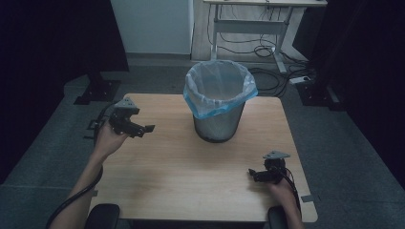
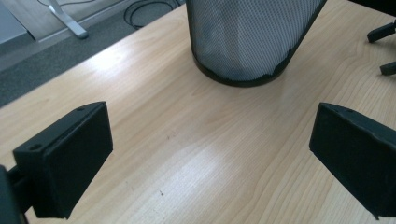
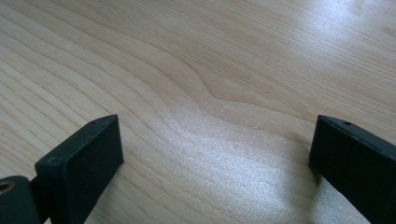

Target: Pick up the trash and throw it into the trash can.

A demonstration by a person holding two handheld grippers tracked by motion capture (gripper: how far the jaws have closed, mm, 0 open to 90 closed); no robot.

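A black mesh waste bin [image 1: 218, 107] lined with a pale blue plastic bag stands upright at the back middle of the wooden table [image 1: 191, 176]. My left gripper [image 1: 143, 130] hovers over the table's left side, held in a hand, jaws wide open and empty. In the left gripper view the bin [image 2: 247, 42] stands ahead, beyond the open left gripper [image 2: 210, 158]. My right gripper [image 1: 252, 175] rests low near the front right corner, open with nothing between its jaws. In the right gripper view the right gripper [image 3: 215, 168] sits just above bare wood.
Beyond the table stand a white desk frame [image 1: 248, 24] and loose cables [image 1: 267, 76] on the grey floor. Dark curtains hang at both sides. Chair armrests [image 1: 102, 215] sit at the table's front edge.
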